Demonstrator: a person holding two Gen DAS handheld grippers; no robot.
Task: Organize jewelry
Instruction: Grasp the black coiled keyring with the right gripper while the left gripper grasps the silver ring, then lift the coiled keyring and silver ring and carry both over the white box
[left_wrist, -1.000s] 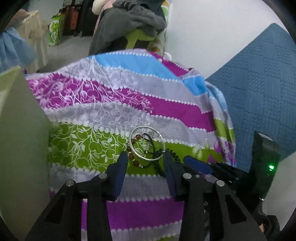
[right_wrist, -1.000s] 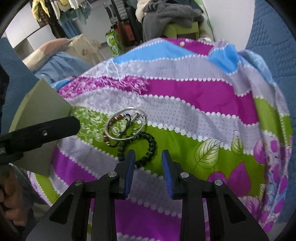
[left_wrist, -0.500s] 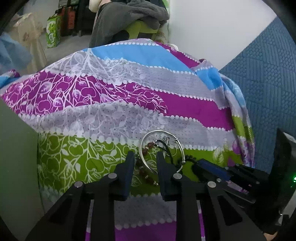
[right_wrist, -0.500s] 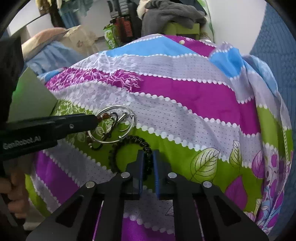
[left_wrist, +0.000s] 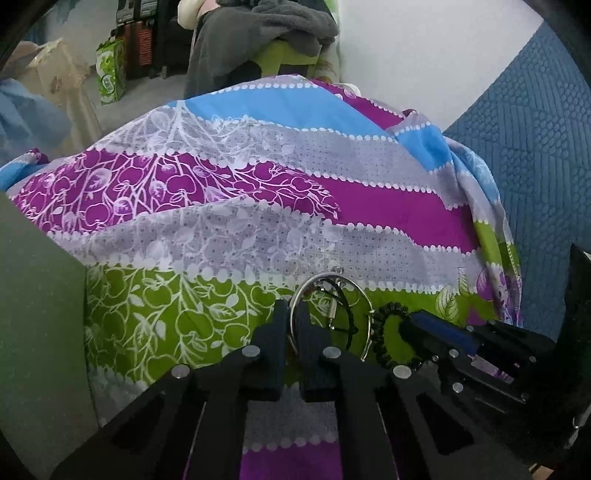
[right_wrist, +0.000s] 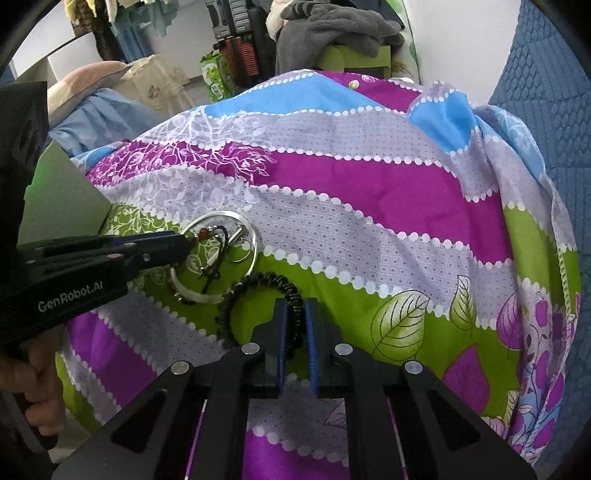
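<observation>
From the left wrist view, the left gripper (left_wrist: 291, 325) has its jaws pressed together on the near-left rim of the silver bangle (left_wrist: 364, 317), pinching the thin metal band between the pads. They have just been closing, and the band sits right between them. The bangle lies on the green stripe of the striped bedspread (left_wrist: 258, 206), with a black cord (left_wrist: 347, 314) and small metal pieces tangled inside its loop. As a ring it has no real pointing end; seen from here its oval runs away from the gripper. Just beside it on the right lies the black beaded bracelet (left_wrist: 388, 332), with the right gripper (left_wrist: 410, 326) reaching in on it from the right. A grey-green box (left_wrist: 40, 332) stands at the left edge.

From the right wrist view, the right gripper (right_wrist: 294, 325) is clamped on the right side of the black beaded bracelet (right_wrist: 258, 288), its blue pads squeezing the beads. The bracelet's loop is stretched into an oval leaning away to the left, towards the silver bangle (right_wrist: 255, 240), which the left gripper (right_wrist: 190, 242) holds at its far-left rim. Reddish beads (right_wrist: 203, 233) show by that tip.

As I judge it, the sorting has barely begun: both pieces are gripped but rest on the cloth, touching or nearly so. Pulling them apart, freeing the cord and putting each away is all left to do.
</observation>
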